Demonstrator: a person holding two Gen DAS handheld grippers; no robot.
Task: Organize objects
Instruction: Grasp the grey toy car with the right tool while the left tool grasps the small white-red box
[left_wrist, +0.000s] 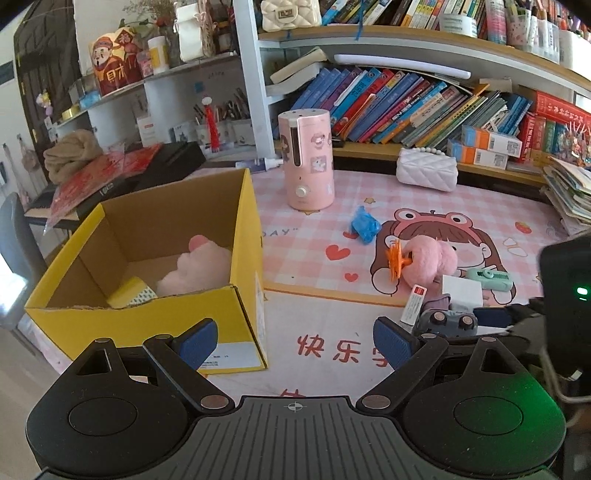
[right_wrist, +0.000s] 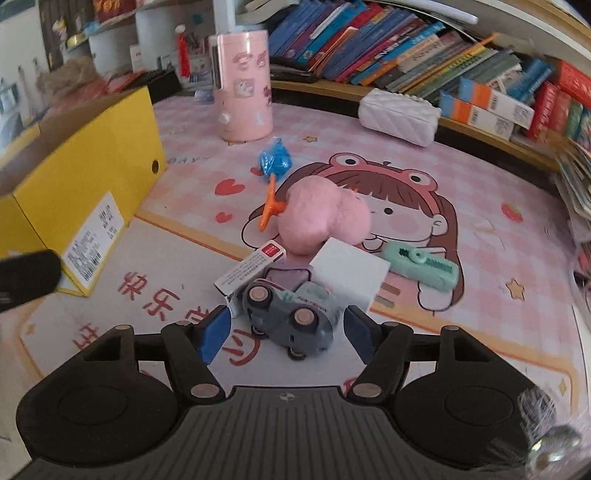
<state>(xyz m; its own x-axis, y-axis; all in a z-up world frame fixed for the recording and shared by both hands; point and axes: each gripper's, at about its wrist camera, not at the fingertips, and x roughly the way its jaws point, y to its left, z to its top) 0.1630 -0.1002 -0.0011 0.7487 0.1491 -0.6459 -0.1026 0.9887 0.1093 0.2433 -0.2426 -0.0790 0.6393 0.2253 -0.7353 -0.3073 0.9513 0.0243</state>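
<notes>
Grey toy car (right_wrist: 291, 319) lies low in the frame's centre, between my right gripper's (right_wrist: 286, 332) spread fingers, untouched. My left gripper (left_wrist: 295, 341) is spread too, holding nothing, beside the yellow box (left_wrist: 242, 314) at frame left.

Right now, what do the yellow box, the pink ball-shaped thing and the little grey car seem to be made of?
Yellow box: cardboard, going by its brown inner walls and ragged cut edge.
Pink fluffy thing: plush or faux fur, with a soft, fuzzy, matte surface.
Grey toy car: probably moulded plastic, smooth with a slight sheen; it might be metal.
</notes>
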